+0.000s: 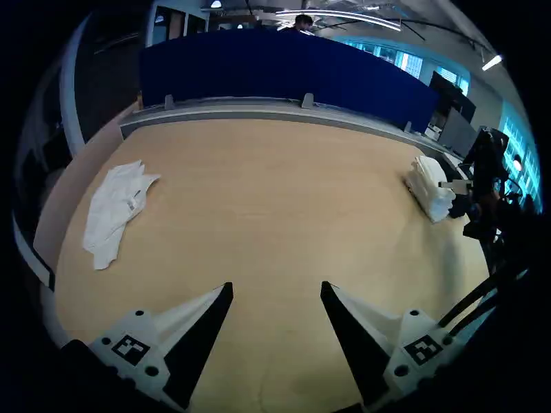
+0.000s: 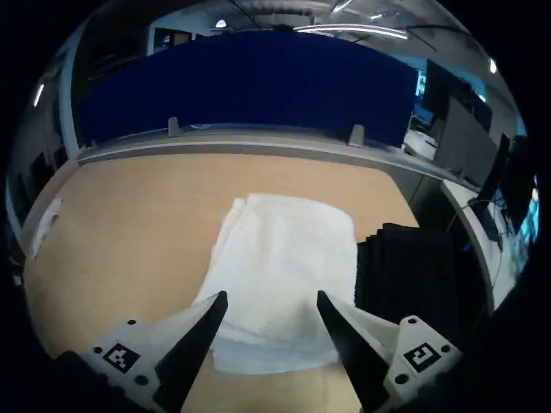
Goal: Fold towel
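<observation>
A crumpled white towel (image 1: 116, 206) lies unfolded at the table's left side in the left gripper view, well ahead and left of my open left gripper (image 1: 275, 292), which holds nothing. A stack of folded white towels (image 1: 430, 187) sits at the table's right edge. In the right gripper view that folded stack (image 2: 279, 268) lies flat just under and ahead of my open right gripper (image 2: 271, 301), whose fingers hover over its near edge. The crumpled towel (image 2: 45, 224) is a small white patch far left there.
The wooden table (image 1: 275, 199) is backed by a blue partition (image 1: 275, 69) on a grey rail. A black ribbed object (image 2: 413, 275) lies right of the folded stack. Black equipment and monitors (image 1: 489, 186) stand past the table's right edge.
</observation>
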### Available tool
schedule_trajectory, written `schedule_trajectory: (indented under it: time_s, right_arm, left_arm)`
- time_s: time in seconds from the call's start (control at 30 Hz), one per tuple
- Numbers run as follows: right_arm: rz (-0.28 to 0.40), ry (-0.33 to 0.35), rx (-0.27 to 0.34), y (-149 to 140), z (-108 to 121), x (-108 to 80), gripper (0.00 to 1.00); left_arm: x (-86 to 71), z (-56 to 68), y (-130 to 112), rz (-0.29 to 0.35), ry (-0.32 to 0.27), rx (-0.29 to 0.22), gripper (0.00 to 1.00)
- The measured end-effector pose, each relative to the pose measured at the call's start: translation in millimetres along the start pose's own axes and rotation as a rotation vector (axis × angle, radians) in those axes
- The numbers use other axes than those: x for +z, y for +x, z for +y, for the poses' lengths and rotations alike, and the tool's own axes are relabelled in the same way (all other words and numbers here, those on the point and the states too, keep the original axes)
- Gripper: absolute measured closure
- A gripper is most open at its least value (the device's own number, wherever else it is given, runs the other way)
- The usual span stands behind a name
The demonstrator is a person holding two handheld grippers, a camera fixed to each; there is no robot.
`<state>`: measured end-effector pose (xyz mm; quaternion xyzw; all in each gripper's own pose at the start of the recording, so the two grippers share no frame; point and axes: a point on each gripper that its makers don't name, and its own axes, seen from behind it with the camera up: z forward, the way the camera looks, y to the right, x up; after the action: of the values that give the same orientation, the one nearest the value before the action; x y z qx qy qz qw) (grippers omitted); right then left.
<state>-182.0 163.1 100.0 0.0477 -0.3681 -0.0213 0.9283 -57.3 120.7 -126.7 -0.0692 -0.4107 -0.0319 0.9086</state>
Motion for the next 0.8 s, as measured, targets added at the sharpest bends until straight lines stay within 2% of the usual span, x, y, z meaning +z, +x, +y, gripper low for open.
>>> schedule_trajectory:
  time_s: [0.27,0.47,0.6,0.8]
  right_arm:
    - [-0.044,0.005,0.001,-27.1,0.8,9.6,0.0]
    - [-0.043,0.012,-0.002,-32.1,1.1,13.2,0.0]
    - [-0.033,0.014,-0.008,-22.9,1.3,9.9,0.0]
    - [0.023,0.012,-0.019,11.5,4.5,2.9,0.0]
  left_arm:
    - [0.3,-2.4,-4.2,-0.01,0.008,-0.005,0.05]
    - [1.5,0.2,-3.2,-0.012,0.004,0.002,0.05]
    - [2.9,0.5,-1.8,-0.012,0.002,0.001,0.05]
    - [4.3,-0.2,-0.4,-0.012,0.002,-0.005,0.05]
